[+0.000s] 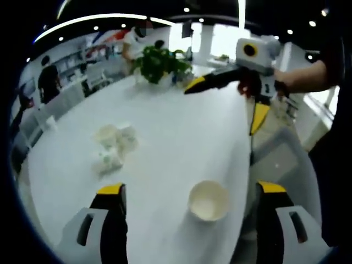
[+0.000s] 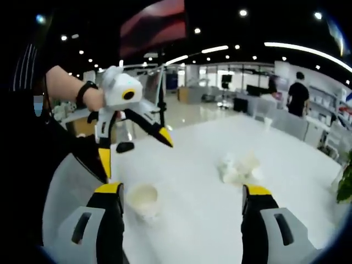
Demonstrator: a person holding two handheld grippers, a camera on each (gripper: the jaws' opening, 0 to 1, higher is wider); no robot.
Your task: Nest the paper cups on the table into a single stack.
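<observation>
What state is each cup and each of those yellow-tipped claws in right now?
Single paper cup: upright, open mouth up, alone on the table.
Cluster of cups: jumbled together, not stacked; too blurred to count.
Left gripper: open, empty.
Right gripper: open, empty.

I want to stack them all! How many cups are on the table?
1 clear cup stands upright near the table edge. A blurry white cluster farther in may be more cups; their number can't be told.
</observation>
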